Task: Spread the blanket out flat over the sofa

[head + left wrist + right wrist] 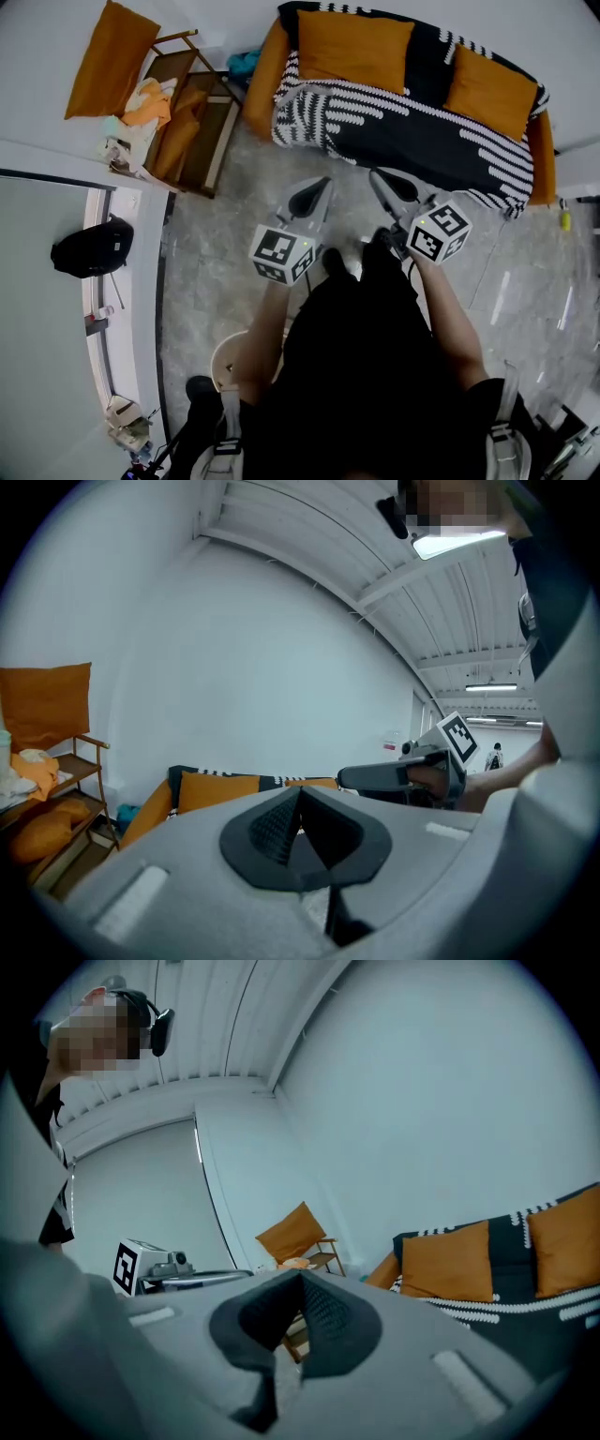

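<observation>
- Progress (my read): mostly done. The blanket (412, 136) lies across the sofa (541, 155), covering seat + backrest, w/ the front edge hanging down toward the floor (244, 206).
- Neither tool touches it. Both are held in front of the person (356, 356), well apart from the sofa and pointing at it.
- L gripper (317, 187): jaws pressed together, nothing btwn them. Its own view shows the pads meeting, w/ only the sofa far behind.
- R gripper (380, 176): jaws also closed tight, empty. Its view shows pads together, w/ blanket + cushions off to the right.
- What's left (judgement): small tidy-up at most.
  - The blanket's left end, by the orange arm, looks a bit ridged/bunched.
  - The front hem is uneven; the right corner hangs lower than the rest.
  - Both orange arms stay bare, so coverage is seat + back only.
- Look of the blanket: black ground w/ bands of white dashed stripes and dotted white edging along the top of the backrest. It reads as soft, limp cloth that drapes over the seat front w/o stiff folds. The centre looks smooth.
- Two orange cushions (354, 47) sit on top of it against the backrest. They prob pin it there, so smoothing under them would mean shifting them first.
- Not part of the job: wooden chair (192, 117) w/ clutter at left, backpack (92, 248) further left.
</observation>
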The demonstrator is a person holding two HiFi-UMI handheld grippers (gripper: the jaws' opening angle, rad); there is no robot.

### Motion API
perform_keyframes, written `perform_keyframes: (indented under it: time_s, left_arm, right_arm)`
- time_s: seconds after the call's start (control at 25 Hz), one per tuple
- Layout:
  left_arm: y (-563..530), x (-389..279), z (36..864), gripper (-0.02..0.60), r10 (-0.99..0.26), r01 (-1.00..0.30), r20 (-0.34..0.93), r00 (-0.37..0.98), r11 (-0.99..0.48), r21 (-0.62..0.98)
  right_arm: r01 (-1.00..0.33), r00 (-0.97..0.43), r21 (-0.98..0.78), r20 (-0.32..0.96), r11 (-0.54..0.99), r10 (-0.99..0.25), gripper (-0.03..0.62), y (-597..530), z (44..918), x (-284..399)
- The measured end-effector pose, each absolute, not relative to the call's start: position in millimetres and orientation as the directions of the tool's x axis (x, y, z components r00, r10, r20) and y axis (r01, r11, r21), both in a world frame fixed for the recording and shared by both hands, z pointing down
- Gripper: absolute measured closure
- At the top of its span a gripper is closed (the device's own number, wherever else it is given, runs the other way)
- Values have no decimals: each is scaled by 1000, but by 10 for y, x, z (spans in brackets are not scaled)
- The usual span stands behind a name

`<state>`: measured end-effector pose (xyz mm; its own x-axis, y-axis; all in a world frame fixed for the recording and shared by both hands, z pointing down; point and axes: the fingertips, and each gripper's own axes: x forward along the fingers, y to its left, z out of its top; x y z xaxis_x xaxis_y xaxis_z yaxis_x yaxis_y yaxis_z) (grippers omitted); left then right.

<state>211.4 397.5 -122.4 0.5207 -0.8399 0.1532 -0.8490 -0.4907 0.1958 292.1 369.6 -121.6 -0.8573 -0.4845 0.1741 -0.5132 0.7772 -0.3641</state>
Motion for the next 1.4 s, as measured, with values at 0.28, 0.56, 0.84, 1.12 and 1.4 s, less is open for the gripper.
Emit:
perform_keyframes:
  time_s: [0.28,0.56,0.84,1.12,1.4]
  left_arm:
    - [3993,2041,-1084,571,-845,-858,179,504,-465,218]
    - [3747,1931,-933,571,-851,-870,212,480,-432,237]
    - [3189,1823,-897,571,-858,-886,244,451,-397,241]
    - [2573,1784,-902,571,-864,-900,272,423,-367,233]
    - [2027,1774,-821,571,-880,-924,300,369,-311,225]
  right_arm:
    - [-521,-853,-366,189,771,-487,592,3664,-1121,2951]
    - [-513,-858,-372,209,773,-469,592,3352,-949,2847]
    - [-455,-891,-384,205,804,-406,592,2807,-902,2681]
    - [-404,-914,-398,205,823,-350,592,2155,-800,2618]
    - [-352,-934,-399,202,847,-294,592,1565,-701,2614]
